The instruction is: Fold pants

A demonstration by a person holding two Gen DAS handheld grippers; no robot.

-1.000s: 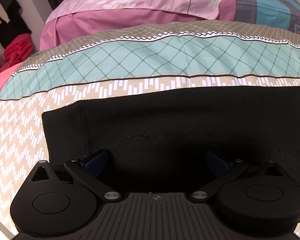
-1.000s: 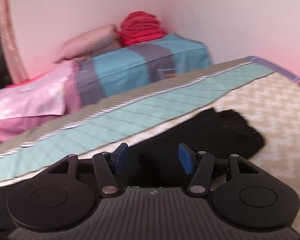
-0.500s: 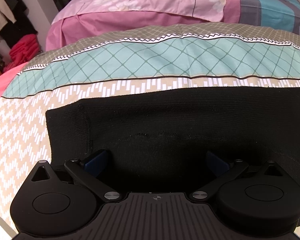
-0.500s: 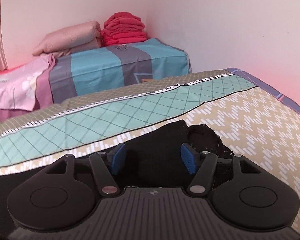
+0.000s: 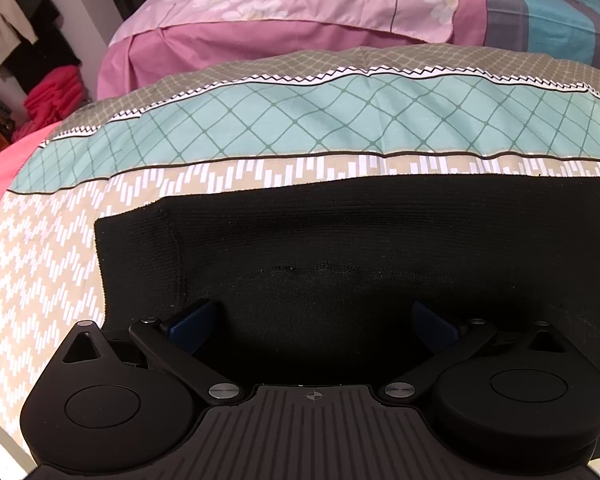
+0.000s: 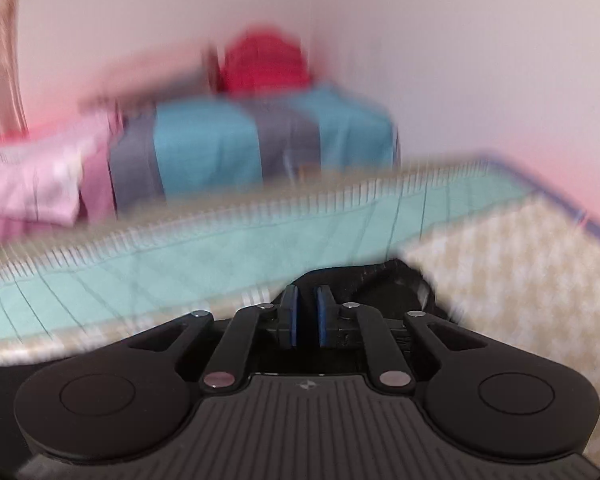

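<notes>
So my left gripper [image 5: 314,322] sat over the black pants [image 5: 340,240] with its jaws spread wide, nothing pinched, blue pads [image 5: 192,318] just above the knit. The pants lay flat on the patterned bedsheet [image 5: 52,264], hem end at the left. My right gripper [image 6: 305,300] had just snapped its jaws nearly together at a bunched black edge of the pants [image 6: 384,280]; that view was too smeared to tell if any fabric was caught between them

left gripper [image 5: 312,320]: jaws held wide apart, pitched steeply down | right gripper [image 6: 306,312]: jaws just closed to a narrow gap, tilted downward
</notes>
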